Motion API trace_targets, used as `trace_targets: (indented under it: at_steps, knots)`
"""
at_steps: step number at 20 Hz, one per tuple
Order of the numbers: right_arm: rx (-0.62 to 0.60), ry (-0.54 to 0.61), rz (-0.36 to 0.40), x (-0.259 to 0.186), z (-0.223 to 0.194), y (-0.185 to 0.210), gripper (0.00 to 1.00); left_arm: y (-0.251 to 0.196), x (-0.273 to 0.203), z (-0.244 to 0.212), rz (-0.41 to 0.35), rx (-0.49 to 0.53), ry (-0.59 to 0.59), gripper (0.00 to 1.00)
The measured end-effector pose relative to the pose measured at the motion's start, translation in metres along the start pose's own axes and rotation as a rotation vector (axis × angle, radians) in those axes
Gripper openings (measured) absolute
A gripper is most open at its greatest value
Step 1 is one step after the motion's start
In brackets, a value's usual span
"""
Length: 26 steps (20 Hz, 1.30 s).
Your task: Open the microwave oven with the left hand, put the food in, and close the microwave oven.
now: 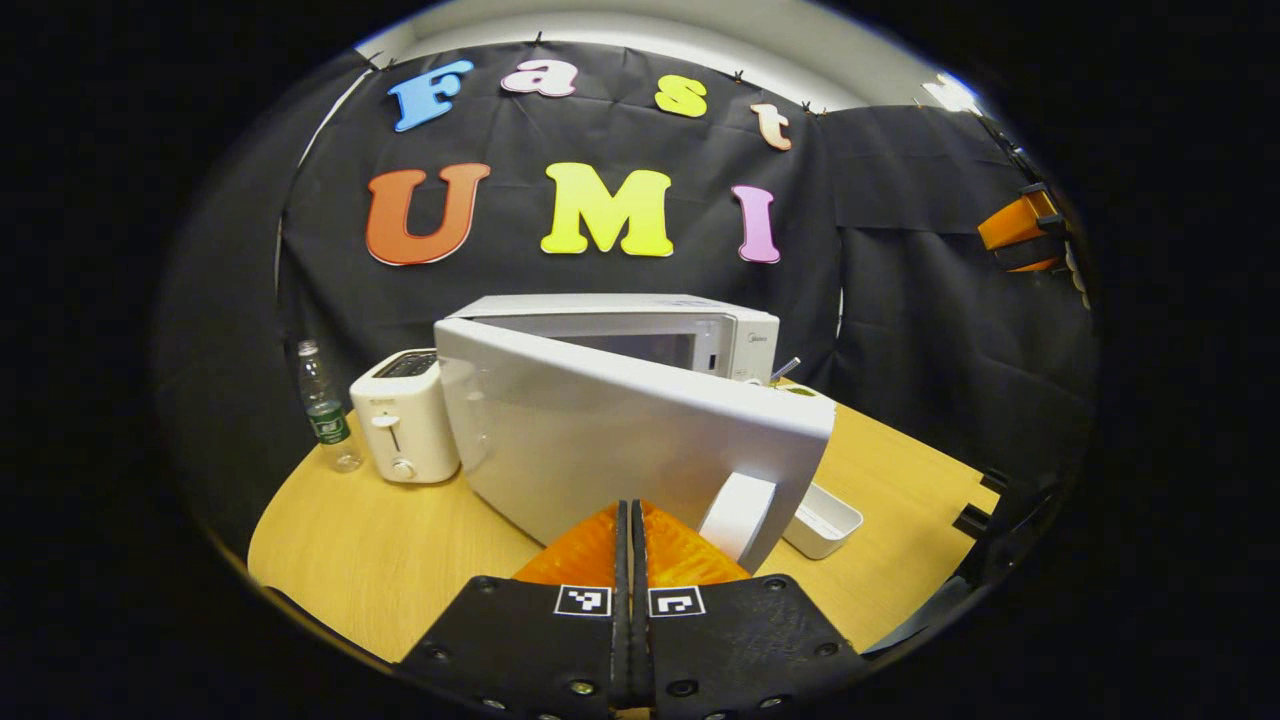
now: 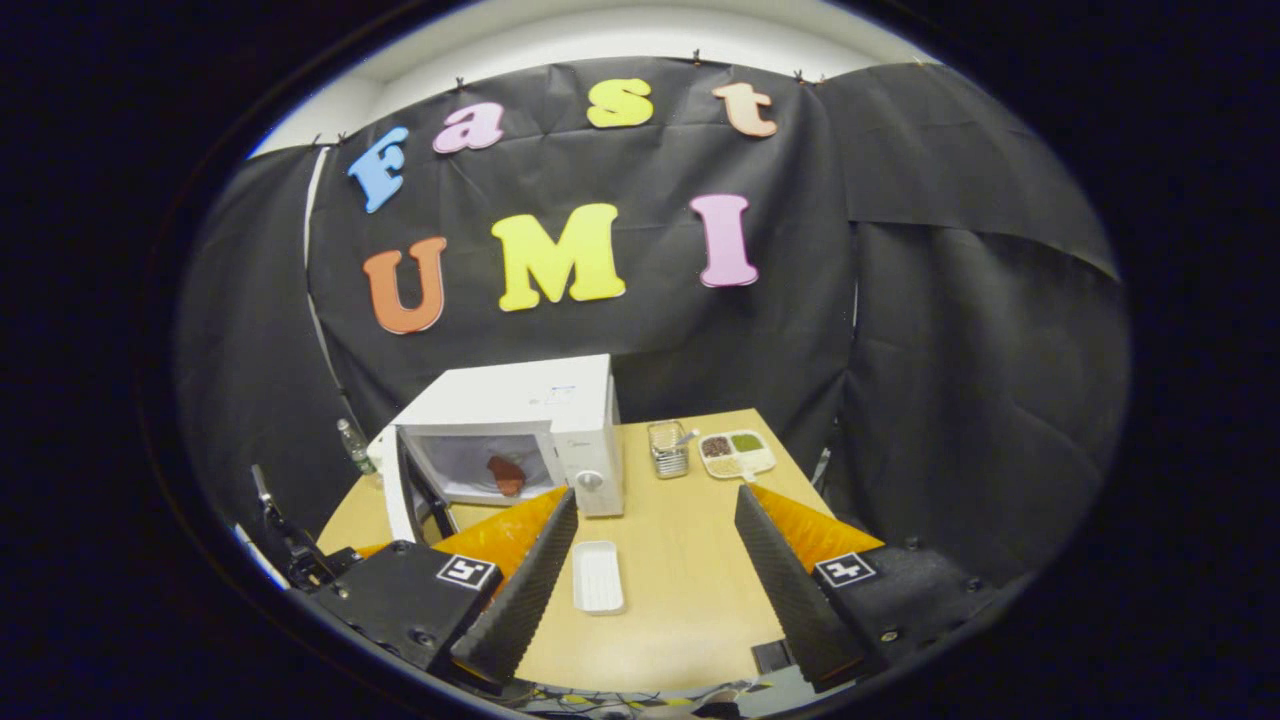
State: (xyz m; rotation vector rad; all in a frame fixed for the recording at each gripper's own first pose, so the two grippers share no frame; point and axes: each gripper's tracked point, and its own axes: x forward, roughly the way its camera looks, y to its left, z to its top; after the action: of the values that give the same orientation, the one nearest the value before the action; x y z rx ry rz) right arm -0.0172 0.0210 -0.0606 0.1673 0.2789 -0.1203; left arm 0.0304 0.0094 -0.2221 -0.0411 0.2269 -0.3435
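Observation:
In the left gripper view the white microwave [image 1: 650, 318] has its door [image 1: 600, 440] swung partly open toward me, the white handle [image 1: 738, 515] at its near edge. My left gripper [image 1: 632, 510] is shut with nothing between its fingers, its tips close to the door's outer face just left of the handle. In the right gripper view the microwave [image 2: 545, 400] stands open with the door [image 2: 403, 495] seen edge-on, and a reddish-brown piece of food [image 2: 507, 475] lies inside the cavity. My right gripper [image 2: 656, 495] is open and holds nothing, back over the table.
An empty white tray [image 2: 598, 577] lies on the wooden table [image 2: 680, 590] in front of the microwave. A utensil holder [image 2: 668, 448] and a divided dish of grains [image 2: 737, 453] stand at the back right. A white toaster [image 1: 405, 430] and a water bottle [image 1: 325, 415] are left of the microwave.

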Motion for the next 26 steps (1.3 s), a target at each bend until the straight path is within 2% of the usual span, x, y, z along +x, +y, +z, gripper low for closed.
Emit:
trace_targets:
  at_steps: [2,3,4,10,11,12,13,19,20,21,22,23,24,25,26]
  knots:
    - [0.011,-0.006,-0.027,-0.003,0.001,-0.013,1.0,-0.01,0.014,0.002,-0.028,0.018,0.003,0.0]
    - [0.012,-0.009,-0.042,-0.003,0.001,-0.02,0.9,-0.015,0.022,0.004,-0.04,0.022,0.005,0.0]
    - [0.014,-0.008,-0.054,-0.005,0.004,-0.028,1.0,-0.02,0.03,0.006,-0.049,0.026,0.006,0.0]
    - [0.035,0.003,-0.115,-0.004,0.004,-0.067,1.0,-0.04,0.075,0.014,-0.084,0.03,0.012,0.0]
    - [0.038,0.003,-0.12,-0.003,0.005,-0.072,0.91,-0.043,0.082,0.015,-0.085,0.029,0.014,0.0]
    - [0.038,0.007,-0.123,-0.002,0.005,-0.075,0.9,-0.047,0.089,0.017,-0.085,0.026,0.014,0.0]
    - [0.036,0.012,-0.127,0.0,0.004,-0.079,1.0,-0.051,0.097,0.018,-0.088,0.022,0.015,0.0]
    - [0.038,0.02,-0.137,0.008,0.002,-0.098,1.0,-0.058,0.144,0.031,-0.061,0.012,0.011,0.0]
    - [0.04,0.02,-0.135,0.009,0.003,-0.101,0.91,-0.057,0.153,0.032,-0.055,0.012,0.016,0.0]
    - [0.041,0.024,-0.134,0.011,0.002,-0.105,1.0,-0.056,0.162,0.034,-0.044,0.017,0.022,0.0]
    - [0.043,0.032,-0.136,0.013,0.001,-0.11,1.0,-0.055,0.169,0.036,-0.039,0.016,0.023,0.0]
    - [0.048,0.035,-0.137,0.015,0.001,-0.114,0.91,-0.056,0.177,0.038,-0.035,0.01,0.021,0.0]
    - [0.053,0.038,-0.139,0.017,0.002,-0.118,0.91,-0.055,0.183,0.04,-0.031,0.006,0.022,0.0]
    - [0.056,0.038,-0.138,0.019,0.003,-0.121,1.0,-0.055,0.189,0.041,-0.022,0.006,0.024,0.0]
    - [0.053,0.038,-0.142,0.02,0.004,-0.126,1.0,-0.053,0.194,0.041,-0.013,0.001,0.03,0.0]
